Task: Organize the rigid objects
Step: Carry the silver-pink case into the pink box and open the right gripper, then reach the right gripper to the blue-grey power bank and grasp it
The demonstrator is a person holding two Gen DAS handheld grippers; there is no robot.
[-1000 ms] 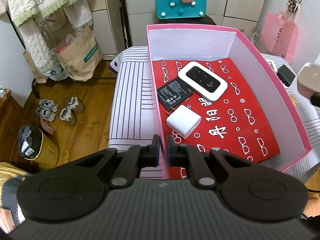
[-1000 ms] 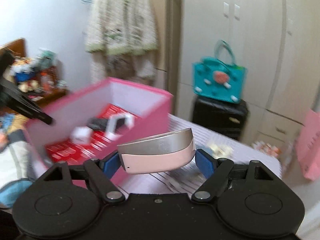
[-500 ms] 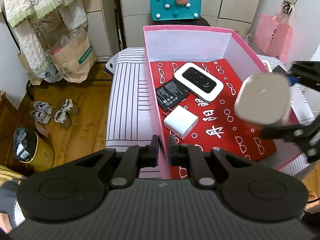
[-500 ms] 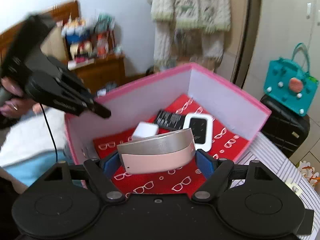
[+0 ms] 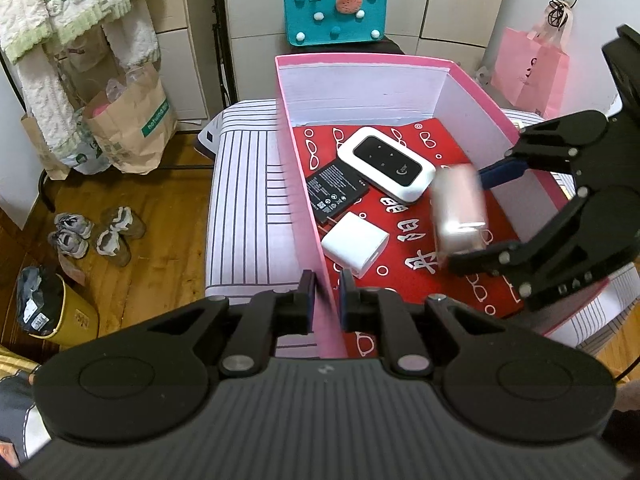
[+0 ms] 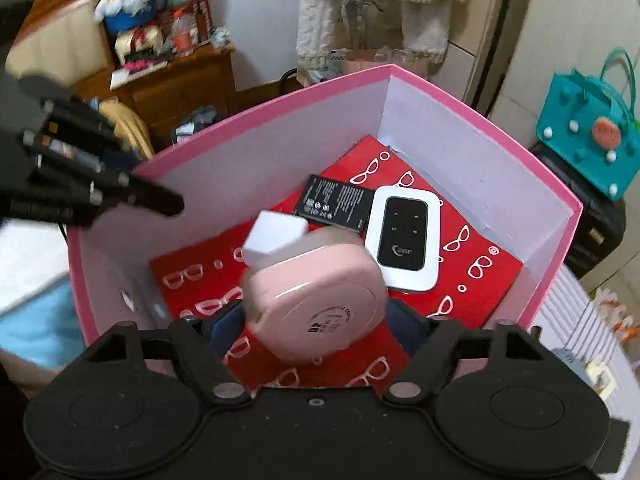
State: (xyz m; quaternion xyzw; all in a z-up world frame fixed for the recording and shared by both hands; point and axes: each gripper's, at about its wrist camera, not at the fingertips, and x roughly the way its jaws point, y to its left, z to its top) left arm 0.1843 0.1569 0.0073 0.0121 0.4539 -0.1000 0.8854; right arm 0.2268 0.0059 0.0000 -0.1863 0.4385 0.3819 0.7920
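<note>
pink case [image 6: 316,300] tilted between right gripper [image 6: 316,320] fingers, over box [image 6: 460,152]

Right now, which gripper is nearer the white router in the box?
Right. The right gripper hangs inside the box beside the white router; the left gripper is on the pink box wall, farther away.

Pink box [image 5: 400,60]: matt card, plain white inside. Red liner [image 5: 440,152]: smooth printed paper. White router [image 5: 386,164]: glossy plastic, shiny black face. Battery [image 5: 336,190]: matt black label. Charger [image 5: 354,244]: smooth white plastic. Pink case [image 6: 316,296]: satin plastic, blurred. Grippers [image 5: 326,300]: matt black plastic, metal pins. Bedcover [image 5: 248,200]: striped cloth. Floor [image 5: 152,240]: polished wood. Teal bag [image 5: 334,12]: felt.
</note>
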